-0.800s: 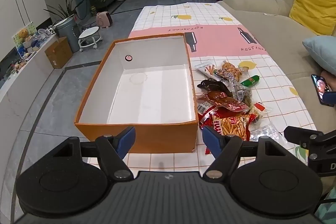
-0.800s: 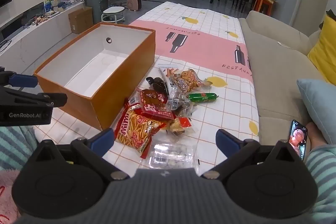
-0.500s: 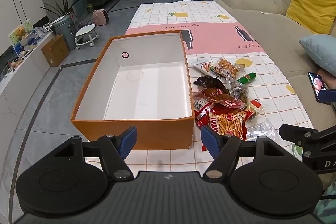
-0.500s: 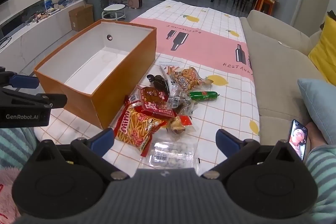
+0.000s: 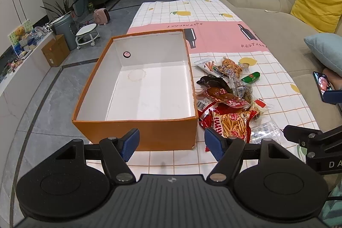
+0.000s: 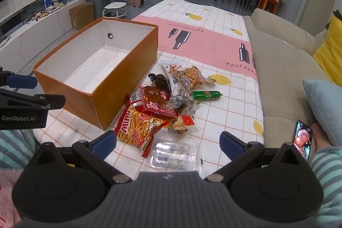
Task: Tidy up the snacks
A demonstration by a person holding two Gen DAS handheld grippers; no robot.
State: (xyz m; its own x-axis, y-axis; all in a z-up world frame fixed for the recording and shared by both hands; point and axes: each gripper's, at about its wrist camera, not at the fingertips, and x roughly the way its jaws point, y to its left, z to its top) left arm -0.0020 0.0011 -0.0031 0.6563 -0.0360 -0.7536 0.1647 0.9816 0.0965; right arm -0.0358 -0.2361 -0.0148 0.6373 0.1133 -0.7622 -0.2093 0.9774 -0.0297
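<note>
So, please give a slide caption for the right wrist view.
Open right hand-held gripper above snack packets beside an empty orange box.

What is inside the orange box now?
The box holds no snacks: only its white floor with a faint round mark and a hole in the far wall show. The near wall hides a strip of floor.

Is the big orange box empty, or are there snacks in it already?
Empty. The orange box shows only its bare white floor, and the snacks all lie in a pile beside it on the tablecloth.

Bottom of the snack pile (image 6: 171, 99) buried under upper packets, clear packet's (image 6: 174, 155) label too small
</note>
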